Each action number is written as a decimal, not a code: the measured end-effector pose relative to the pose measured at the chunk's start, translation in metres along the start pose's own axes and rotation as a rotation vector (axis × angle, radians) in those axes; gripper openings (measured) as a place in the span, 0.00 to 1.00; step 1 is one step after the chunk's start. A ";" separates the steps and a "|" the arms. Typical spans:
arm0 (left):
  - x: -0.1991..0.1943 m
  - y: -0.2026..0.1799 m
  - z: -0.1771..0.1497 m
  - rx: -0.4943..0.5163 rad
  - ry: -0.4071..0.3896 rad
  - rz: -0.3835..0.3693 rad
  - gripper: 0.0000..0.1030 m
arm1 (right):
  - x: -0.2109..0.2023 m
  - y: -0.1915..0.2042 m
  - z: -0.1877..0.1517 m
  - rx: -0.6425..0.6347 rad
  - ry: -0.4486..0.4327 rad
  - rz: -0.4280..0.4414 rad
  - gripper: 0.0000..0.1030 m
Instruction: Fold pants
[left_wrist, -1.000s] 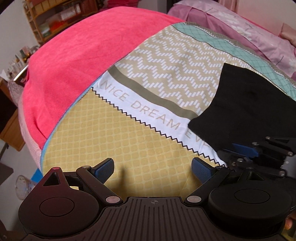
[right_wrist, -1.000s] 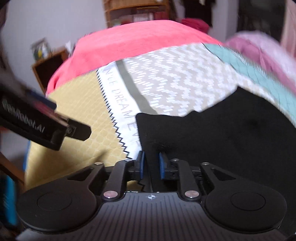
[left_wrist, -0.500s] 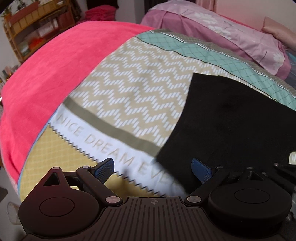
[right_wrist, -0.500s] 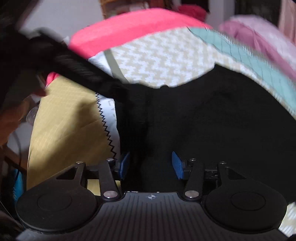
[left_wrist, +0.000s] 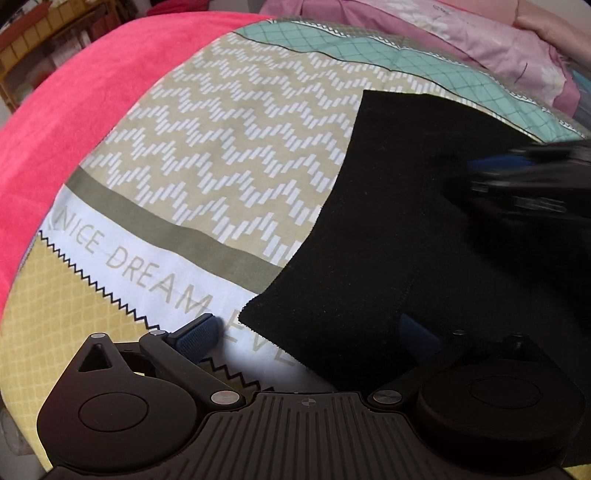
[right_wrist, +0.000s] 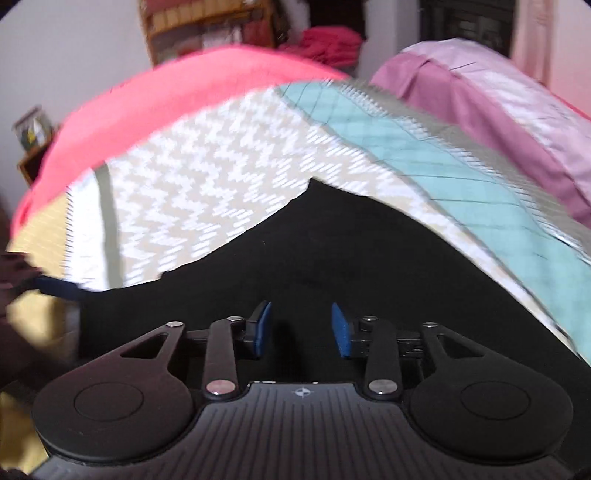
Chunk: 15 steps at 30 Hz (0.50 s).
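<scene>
The black pants (left_wrist: 399, 206) lie folded flat on the patterned bedspread (left_wrist: 221, 147). My left gripper (left_wrist: 310, 334) is open wide and empty, its fingers straddling the near left corner of the pants. My right gripper (right_wrist: 300, 330) is open and empty, low over the black pants (right_wrist: 332, 258). It also shows blurred at the right edge of the left wrist view (left_wrist: 524, 177), above the pants.
A pink-red blanket (left_wrist: 74, 92) covers the left of the bed. Pink and purple bedding (right_wrist: 498, 122) lies at the far right. A wooden shelf (right_wrist: 207, 22) stands against the back wall.
My right gripper opened and let go of the pants, then moved further over them. My left gripper moved right and forward to the pants' near corner.
</scene>
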<state>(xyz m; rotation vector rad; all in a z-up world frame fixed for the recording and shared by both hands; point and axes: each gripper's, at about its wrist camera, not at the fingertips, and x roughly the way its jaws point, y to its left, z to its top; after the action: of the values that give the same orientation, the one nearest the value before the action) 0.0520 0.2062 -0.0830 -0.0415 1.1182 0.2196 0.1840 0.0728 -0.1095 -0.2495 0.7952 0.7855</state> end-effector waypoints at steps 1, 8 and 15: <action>0.000 -0.001 0.000 0.005 -0.005 0.005 1.00 | 0.010 0.000 0.005 0.003 -0.043 -0.005 0.38; -0.004 0.001 0.000 -0.001 -0.010 0.008 1.00 | -0.027 -0.005 -0.004 0.024 -0.062 0.052 0.54; -0.033 0.018 -0.013 -0.038 -0.046 0.040 1.00 | -0.033 0.040 -0.028 -0.141 0.064 0.295 0.53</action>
<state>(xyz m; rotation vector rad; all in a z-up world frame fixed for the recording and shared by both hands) 0.0226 0.2166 -0.0577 -0.0474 1.0700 0.2764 0.1257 0.0700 -0.1014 -0.2880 0.8487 1.1179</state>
